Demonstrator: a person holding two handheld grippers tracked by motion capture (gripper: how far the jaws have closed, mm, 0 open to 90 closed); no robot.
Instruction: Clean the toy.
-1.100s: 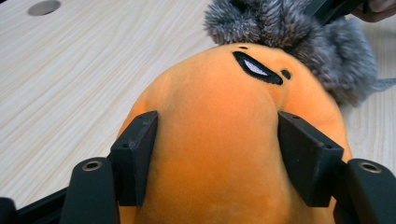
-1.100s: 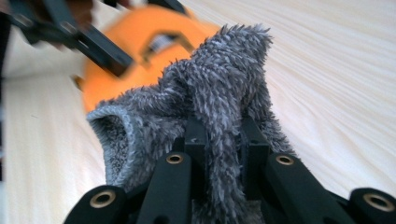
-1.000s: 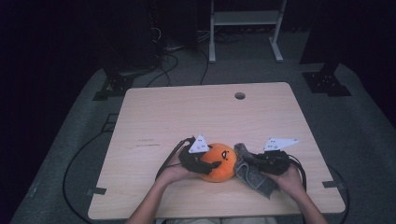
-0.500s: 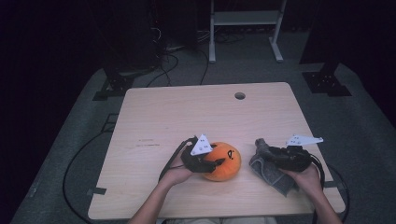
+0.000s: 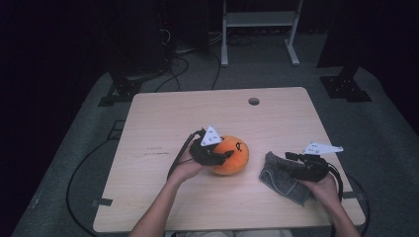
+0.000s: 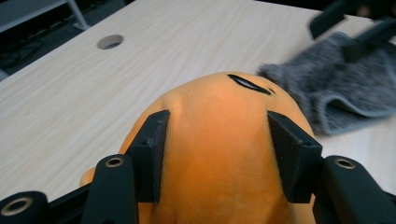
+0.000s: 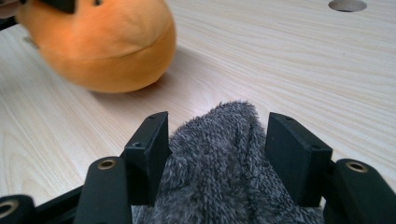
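Here, an orange plush toy [image 5: 232,154] and a grey fuzzy cloth [image 5: 282,177] lay near the table's [image 5: 163,118] front edge.
The left gripper view showed the left gripper [image 6: 215,140] clamped on the toy; the right gripper [image 7: 217,140], having just been opening, straddled the cloth loosely.

A: In the left gripper view the orange plush toy [image 6: 219,154] runs off the bottom edge, so its underside can't be told.

B: Same with the grey fuzzy cloth [image 7: 224,172] in the right gripper view: cut off at the bottom. The plush's top is also cropped there.

A: From the high view, the marking on the plush is too small to read.
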